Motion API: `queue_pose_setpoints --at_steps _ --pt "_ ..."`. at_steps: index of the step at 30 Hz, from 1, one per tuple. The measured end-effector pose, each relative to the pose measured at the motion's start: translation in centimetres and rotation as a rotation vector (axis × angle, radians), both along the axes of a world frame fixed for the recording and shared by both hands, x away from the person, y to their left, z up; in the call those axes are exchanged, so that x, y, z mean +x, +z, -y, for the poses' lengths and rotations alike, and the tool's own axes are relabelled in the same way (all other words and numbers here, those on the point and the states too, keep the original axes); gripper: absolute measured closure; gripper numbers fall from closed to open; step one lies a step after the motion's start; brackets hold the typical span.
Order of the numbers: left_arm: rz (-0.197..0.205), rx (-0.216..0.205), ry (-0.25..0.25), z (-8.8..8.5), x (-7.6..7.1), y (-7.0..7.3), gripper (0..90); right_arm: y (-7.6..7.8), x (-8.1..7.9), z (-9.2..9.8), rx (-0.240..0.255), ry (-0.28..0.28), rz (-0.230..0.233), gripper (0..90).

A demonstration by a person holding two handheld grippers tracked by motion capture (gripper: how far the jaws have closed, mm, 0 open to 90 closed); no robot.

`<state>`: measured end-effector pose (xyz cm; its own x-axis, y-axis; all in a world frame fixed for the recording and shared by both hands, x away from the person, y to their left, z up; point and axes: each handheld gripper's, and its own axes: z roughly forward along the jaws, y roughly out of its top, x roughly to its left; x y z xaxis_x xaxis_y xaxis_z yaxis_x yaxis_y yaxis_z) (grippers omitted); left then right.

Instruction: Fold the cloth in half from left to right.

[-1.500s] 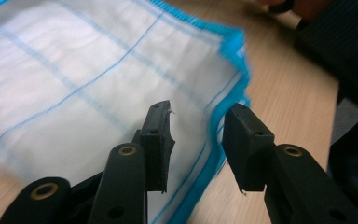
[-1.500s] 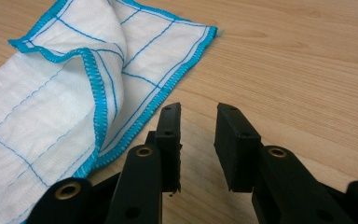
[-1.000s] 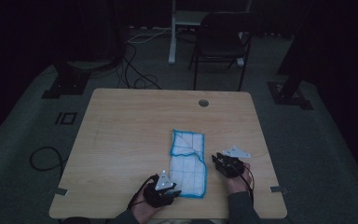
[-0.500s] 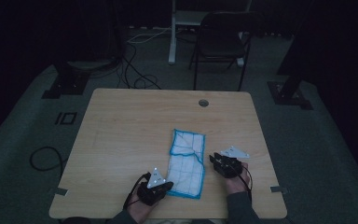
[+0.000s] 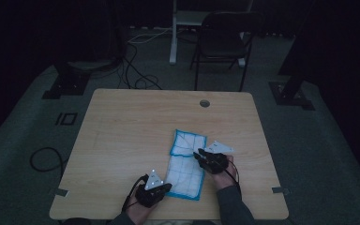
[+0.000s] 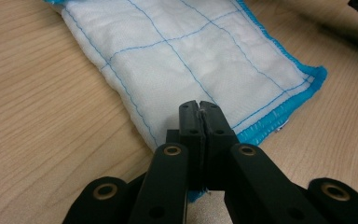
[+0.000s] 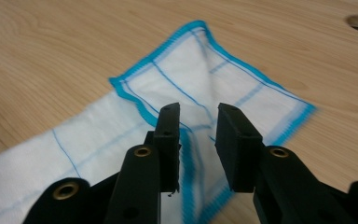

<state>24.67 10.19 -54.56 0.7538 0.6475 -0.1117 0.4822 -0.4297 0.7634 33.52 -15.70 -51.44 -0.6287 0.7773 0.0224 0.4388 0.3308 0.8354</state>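
Observation:
A white cloth (image 5: pixel 185 164) with a blue hem and thin blue grid lines lies on the wooden table (image 5: pixel 136 122), its far part creased at an angle. My left gripper (image 5: pixel 168 187) is at the cloth's near left corner. In the left gripper view its jaws (image 6: pixel 199 109) are shut on the edge of the cloth (image 6: pixel 191 60). My right gripper (image 5: pixel 198 154) reaches in over the cloth's right edge. Its jaws (image 7: pixel 198 116) have just been opening and stand apart above the hem of the cloth (image 7: pixel 214 88), not pressing on it.
A round cable hole (image 5: pixel 205 103) is near the table's far edge. Beyond the table stand a dark folding chair (image 5: pixel 222 42) and a white desk leg (image 5: pixel 173 37). Cables (image 5: pixel 42 159) lie on the floor at left.
My left gripper's jaws have closed on the cloth's near corner. My right gripper has moved left from beside the cloth to over its right edge.

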Motion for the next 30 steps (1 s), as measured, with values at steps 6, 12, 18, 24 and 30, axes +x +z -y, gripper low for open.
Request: queue_pose_setpoints --at_steps 6,12,18,24,30 --pt "0.003 0.005 0.005 0.1 -0.1 0.0 89.1 0.2 0.7 -2.4 -0.019 0.069 0.011 64.4" --pt "-0.003 0.002 0.011 0.1 -0.1 0.0 89.1 -0.1 1.6 -4.6 -0.039 0.129 -0.009 58.2" --pt "-0.008 0.003 0.009 0.1 -0.1 0.0 89.1 -0.8 2.0 -6.4 -0.101 0.158 -0.02 54.9" --pt "-0.014 -0.006 0.012 0.1 0.0 0.0 89.1 -1.9 3.0 -7.3 -0.146 0.166 -0.048 58.4" --pt "-0.019 -0.008 0.012 0.0 0.0 -0.1 89.1 -2.0 3.3 -7.1 -0.145 0.145 -0.051 72.2"
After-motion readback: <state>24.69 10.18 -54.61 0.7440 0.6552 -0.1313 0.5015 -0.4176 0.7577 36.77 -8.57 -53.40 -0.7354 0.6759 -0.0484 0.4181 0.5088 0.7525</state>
